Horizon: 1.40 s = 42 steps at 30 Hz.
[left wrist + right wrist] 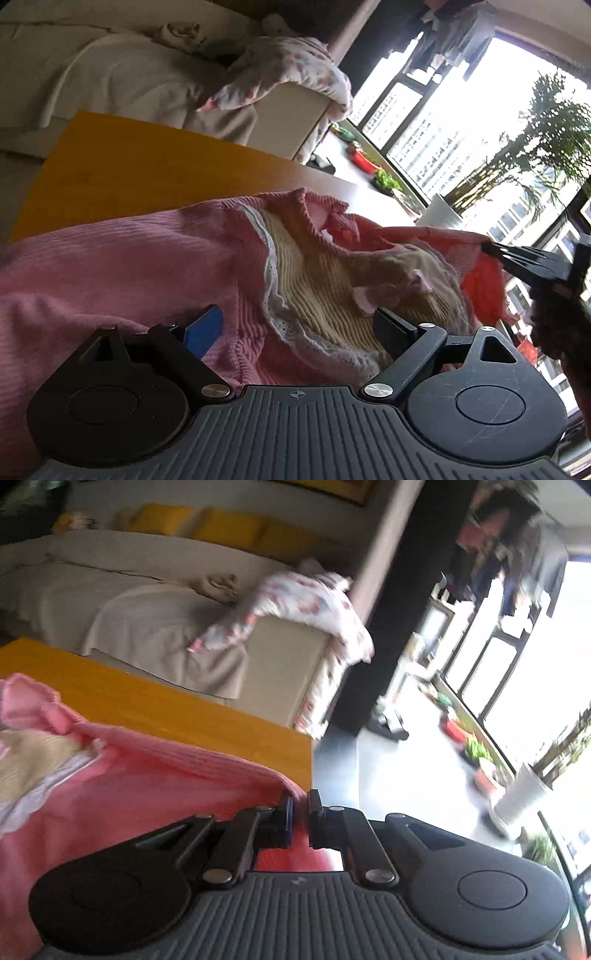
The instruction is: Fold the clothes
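**Pink knit pinched at one edge, loose at the other**

Pink ribbed knitwear (129, 266) fills the lower left and centre of the left wrist view, lying on a yellow wooden table (122, 162) whose bare top shows in the upper left. A cream ribbed panel (310, 273) with white lace trim sits in the middle of the garment (a small pink bow lies on it). The left gripper (297, 326) has its fingers spread wide over the cloth, gripping nothing. At the right edge of that view the right gripper (491, 249) pinches the garment's far edge. In the right wrist view its fingers (300, 814) are closed tight on a fold of pink cloth at lower centre. A beige sofa (147, 602) with a floral blanket (306, 602) stands behind the table, upper centre
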Available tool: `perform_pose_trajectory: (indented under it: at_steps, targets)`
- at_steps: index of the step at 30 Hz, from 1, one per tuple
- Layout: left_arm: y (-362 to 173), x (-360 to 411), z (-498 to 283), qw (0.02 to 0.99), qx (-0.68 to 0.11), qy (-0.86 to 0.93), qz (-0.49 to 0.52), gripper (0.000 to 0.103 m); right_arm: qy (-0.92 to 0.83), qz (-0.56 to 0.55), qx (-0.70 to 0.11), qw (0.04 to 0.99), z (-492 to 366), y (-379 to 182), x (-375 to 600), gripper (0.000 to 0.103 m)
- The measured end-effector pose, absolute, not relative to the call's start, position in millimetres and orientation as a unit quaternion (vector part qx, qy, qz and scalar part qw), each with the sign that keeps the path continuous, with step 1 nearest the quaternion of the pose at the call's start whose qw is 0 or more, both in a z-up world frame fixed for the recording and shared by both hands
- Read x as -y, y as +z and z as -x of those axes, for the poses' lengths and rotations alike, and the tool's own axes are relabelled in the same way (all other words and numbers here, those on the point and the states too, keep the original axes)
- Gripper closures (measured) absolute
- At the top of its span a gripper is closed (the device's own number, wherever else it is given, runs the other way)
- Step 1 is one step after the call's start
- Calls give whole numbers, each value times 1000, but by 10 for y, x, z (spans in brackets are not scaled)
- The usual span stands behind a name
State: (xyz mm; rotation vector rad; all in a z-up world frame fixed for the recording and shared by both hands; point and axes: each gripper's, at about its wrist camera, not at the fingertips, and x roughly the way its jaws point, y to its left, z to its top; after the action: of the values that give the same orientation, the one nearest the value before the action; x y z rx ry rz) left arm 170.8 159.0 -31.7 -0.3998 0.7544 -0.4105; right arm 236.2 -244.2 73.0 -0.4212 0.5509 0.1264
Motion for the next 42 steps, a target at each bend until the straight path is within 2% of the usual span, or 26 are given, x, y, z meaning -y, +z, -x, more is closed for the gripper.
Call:
perform_pose_trajectory:
  at_steps: [4,5,8,12,16,22,28,35,37,38,39,42]
  targets:
    - [-311,-1471,-2008,897,-360,-190,171,9,27,231,-272,934,-2596,451,2508,96]
    - [-308,-1462,-2091,899,-360,-182,168,9,17,226,-276,934,-2664,418,2526,93]
    - [-299,-1474,-2306,906,-361,-154,159,9,-36,209,-304,929,-2935,403,2712,68]
    - [-198,-1550,-2237,907,-354,-164,155,9,-37,124,-282,951,-2914,690,2896,66]
    - [-71,-1471,-2097,901,-336,-237,139,9,109,78,-273,953,-2667,920,2588,67]
    - [-150,-1264,-2103,883,-345,-288,136,9,249,82,-338,904,-2747,668,1580,68]
    - [-357,-1295,-2099,880,-354,-273,162,8,225,196,-335,894,-2969,455,944,67]
    - [-433,-1411,-2045,880,-338,-278,186,5,236,261,-380,855,-2964,330,993,66]
    - [-438,-1404,-2019,882,-332,-280,182,5,235,272,-374,855,-2900,315,950,71]
    - [-440,-1405,-2009,883,-330,-280,182,5,234,279,-368,856,-2862,299,914,90]
    - [-443,-1406,-2000,883,-329,-281,182,5,232,286,-360,857,-2824,280,878,97]
    - [-456,-1438,-2006,881,-326,-283,192,5,215,295,-316,876,-2713,226,804,99]
